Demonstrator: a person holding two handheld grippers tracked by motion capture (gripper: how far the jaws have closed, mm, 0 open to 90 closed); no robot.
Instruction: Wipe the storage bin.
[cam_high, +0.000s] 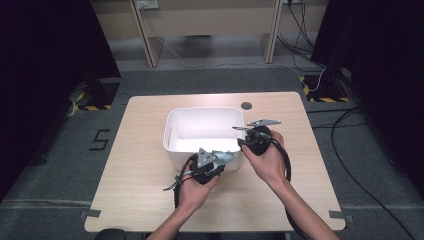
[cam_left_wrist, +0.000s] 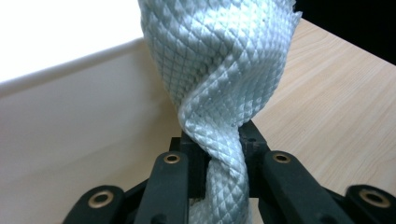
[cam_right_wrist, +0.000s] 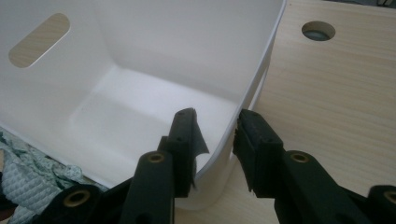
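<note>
At the near wall of the white bin (cam_high: 204, 131) on the wooden table (cam_high: 140, 170), left gripper (cam_left_wrist: 223, 154) clamped tight on a twisted pale green cloth (cam_left_wrist: 219, 70), the fabric pinched between both jaws and fanning out above them, beside the bin's outer wall. Over at the bin's right corner, right gripper (cam_right_wrist: 212, 135) parted, one jaw inside the rim and one outside, straddling the wall without pressing on it.

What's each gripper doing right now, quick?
Left gripper: shut on the pale blue cloth.
Right gripper: open, jaws straddling the white bin wall.
</note>
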